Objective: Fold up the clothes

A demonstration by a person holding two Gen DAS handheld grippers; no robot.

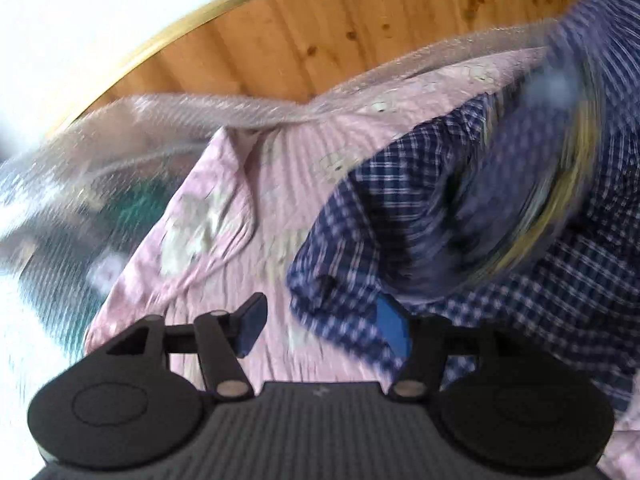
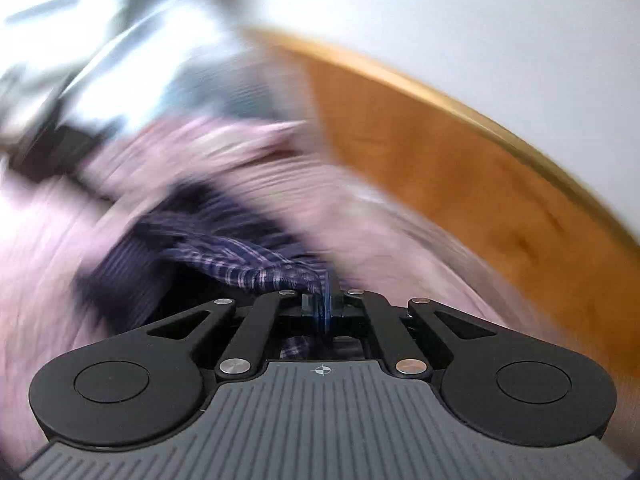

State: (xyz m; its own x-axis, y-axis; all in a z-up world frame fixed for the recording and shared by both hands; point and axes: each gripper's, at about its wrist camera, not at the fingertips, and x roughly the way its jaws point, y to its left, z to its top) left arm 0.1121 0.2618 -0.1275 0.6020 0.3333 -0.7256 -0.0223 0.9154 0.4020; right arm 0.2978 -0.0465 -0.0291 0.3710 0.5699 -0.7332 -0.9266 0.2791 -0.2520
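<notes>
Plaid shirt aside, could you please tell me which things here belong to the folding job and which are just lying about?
Job:
navy plaid shirt
right gripper, shut on it
left gripper, open

Lying about:
pink bedsheet
wooden headboard

Each camera sits just behind its own claw, looking forward and down along the fingers, close over the bedding. Both views share the pink sheet (image 1: pixel 256 216) ahead, the checked shirt (image 1: pixel 400 216) and the wooden headboard (image 1: pixel 320 32) beyond.
</notes>
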